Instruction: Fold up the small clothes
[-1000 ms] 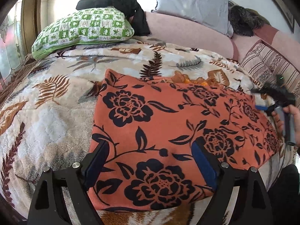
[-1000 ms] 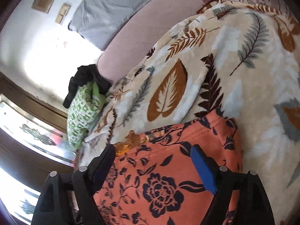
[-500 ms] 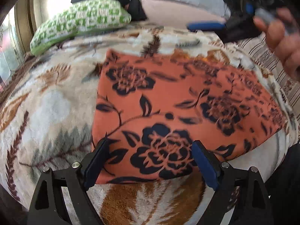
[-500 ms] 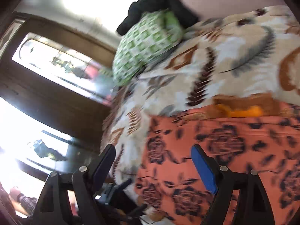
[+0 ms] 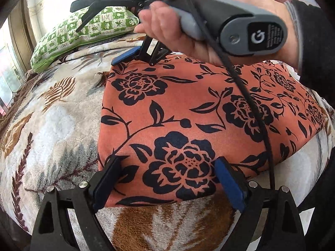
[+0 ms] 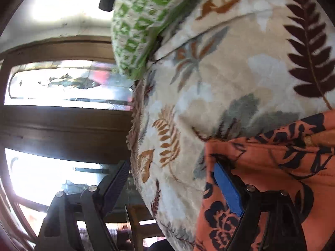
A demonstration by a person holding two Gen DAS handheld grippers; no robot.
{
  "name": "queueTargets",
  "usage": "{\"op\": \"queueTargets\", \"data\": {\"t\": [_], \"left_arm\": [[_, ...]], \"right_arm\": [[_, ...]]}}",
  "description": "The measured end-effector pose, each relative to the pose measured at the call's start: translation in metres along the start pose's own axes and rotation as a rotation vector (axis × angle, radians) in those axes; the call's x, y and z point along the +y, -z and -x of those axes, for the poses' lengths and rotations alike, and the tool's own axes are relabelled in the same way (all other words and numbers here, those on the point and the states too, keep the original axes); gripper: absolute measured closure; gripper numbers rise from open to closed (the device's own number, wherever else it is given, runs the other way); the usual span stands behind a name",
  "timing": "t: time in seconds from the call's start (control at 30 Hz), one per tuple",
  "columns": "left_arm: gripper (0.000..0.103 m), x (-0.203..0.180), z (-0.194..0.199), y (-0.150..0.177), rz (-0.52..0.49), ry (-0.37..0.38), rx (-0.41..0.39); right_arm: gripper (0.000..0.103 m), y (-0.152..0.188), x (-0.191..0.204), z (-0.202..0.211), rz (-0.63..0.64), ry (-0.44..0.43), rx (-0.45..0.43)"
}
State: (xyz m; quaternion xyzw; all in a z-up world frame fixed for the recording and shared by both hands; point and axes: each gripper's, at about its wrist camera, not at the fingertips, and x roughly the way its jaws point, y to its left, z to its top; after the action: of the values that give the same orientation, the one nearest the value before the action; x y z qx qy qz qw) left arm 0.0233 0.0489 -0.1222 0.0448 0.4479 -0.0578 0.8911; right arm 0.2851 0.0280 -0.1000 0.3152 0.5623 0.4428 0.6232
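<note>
An orange cloth with black flowers [image 5: 188,104] lies folded flat on the bed. My left gripper [image 5: 167,163] hovers at its near left corner, and its jaws are opening with the cloth's near edge between them, not pressed. A hand [image 5: 188,21] holds my right gripper [image 5: 94,35] over the far left corner, its blue finger [image 5: 125,55] at the cloth's edge. In the right wrist view the right gripper [image 6: 171,177] stands open; one blue finger [image 6: 228,190] is over the cloth's corner [image 6: 272,167], the other past the bed's edge.
A leaf-patterned plush blanket [image 5: 52,125] covers the bed. A green-and-white pillow [image 5: 83,31] lies at the far left, also in the right wrist view [image 6: 142,21]. The right gripper's black cable [image 5: 251,104] hangs across the cloth. A wood-framed window [image 6: 62,125] is beyond the bed's edge.
The right gripper swept from the cloth's right side across to its far left corner, turning toward the window. The left gripper sank slightly toward the near left corner.
</note>
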Motion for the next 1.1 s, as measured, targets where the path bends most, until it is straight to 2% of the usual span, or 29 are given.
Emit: {"op": "queueTargets", "data": {"t": [0.07, 0.1, 0.13, 0.23, 0.33, 0.43, 0.47, 0.5, 0.57, 0.6, 0.63, 0.7, 0.73, 0.77, 0.83, 0.93, 0.97, 1.0, 1.03, 1.07, 1.1], "left_arm": [[0.011, 0.0, -0.002, -0.001, 0.0, -0.003, -0.005], [0.011, 0.0, -0.002, -0.001, -0.003, -0.003, -0.007], [0.011, 0.0, -0.002, -0.001, -0.003, -0.002, -0.016], [0.011, -0.001, 0.007, 0.003, 0.004, -0.005, -0.042], [0.011, 0.006, 0.035, 0.002, 0.049, -0.027, -0.152], [0.011, 0.015, 0.063, 0.004, 0.111, -0.034, -0.273], [0.011, 0.018, 0.063, 0.005, 0.127, -0.032, -0.276], [0.011, 0.019, 0.058, 0.006, 0.132, -0.026, -0.246], [0.011, 0.02, 0.029, 0.007, 0.13, -0.023, -0.107], [0.011, 0.02, 0.011, 0.009, 0.133, -0.037, -0.019], [0.011, 0.023, 0.0, 0.01, 0.149, -0.031, 0.034], [0.011, 0.031, 0.009, 0.007, 0.213, -0.026, -0.005], [0.011, 0.032, 0.018, 0.003, 0.219, -0.043, -0.038], [0.011, 0.03, 0.029, -0.001, 0.21, -0.057, -0.08], [0.011, 0.027, 0.043, -0.006, 0.195, -0.084, -0.145], [0.011, 0.025, 0.043, -0.011, 0.193, -0.075, -0.137], [0.011, 0.024, 0.042, -0.01, 0.196, -0.077, -0.12], [0.011, 0.022, 0.041, -0.011, 0.199, -0.076, -0.111], [0.011, 0.02, 0.044, -0.009, 0.201, -0.076, -0.111], [0.011, 0.018, 0.048, -0.009, 0.198, -0.076, -0.116], [0.011, 0.014, 0.053, -0.007, 0.196, -0.079, -0.125]], "right_arm": [[0.016, -0.005, -0.011, -0.01, -0.026, 0.099, 0.001], [0.017, -0.005, -0.027, -0.01, -0.076, 0.115, -0.001], [0.017, -0.005, -0.035, -0.002, -0.108, 0.064, -0.035], [0.017, 0.01, -0.017, 0.027, -0.056, 0.04, -0.059], [0.017, 0.043, -0.004, 0.089, 0.013, 0.03, -0.088], [0.016, 0.094, -0.007, 0.165, 0.045, 0.024, -0.166], [0.016, 0.113, -0.014, 0.191, 0.035, 0.014, -0.198], [0.016, 0.133, -0.024, 0.216, 0.016, 0.005, -0.241], [0.014, 0.173, -0.053, 0.265, -0.047, 0.019, -0.347], [0.013, 0.193, -0.074, 0.285, -0.103, 0.035, -0.41], [0.013, 0.209, -0.095, 0.302, -0.166, 0.047, -0.467], [0.013, 0.238, -0.142, 0.33, -0.337, 0.148, -0.546], [0.013, 0.25, -0.156, 0.34, -0.393, 0.13, -0.583], [0.013, 0.259, -0.159, 0.349, -0.389, 0.051, -0.621], [0.013, 0.273, -0.146, 0.365, -0.315, 0.037, -0.683], [0.013, 0.286, -0.139, 0.378, -0.263, -0.002, -0.737], [0.013, 0.29, -0.146, 0.384, -0.275, 0.021, -0.757], [0.013, 0.295, -0.157, 0.394, -0.32, 0.093, -0.792], [0.013, 0.3, -0.171, 0.397, -0.411, 0.149, -0.828], [0.013, 0.309, -0.184, 0.402, -0.459, 0.043, -0.863], [0.013, 0.314, -0.188, 0.406, -0.484, -0.026, -0.877]]}}
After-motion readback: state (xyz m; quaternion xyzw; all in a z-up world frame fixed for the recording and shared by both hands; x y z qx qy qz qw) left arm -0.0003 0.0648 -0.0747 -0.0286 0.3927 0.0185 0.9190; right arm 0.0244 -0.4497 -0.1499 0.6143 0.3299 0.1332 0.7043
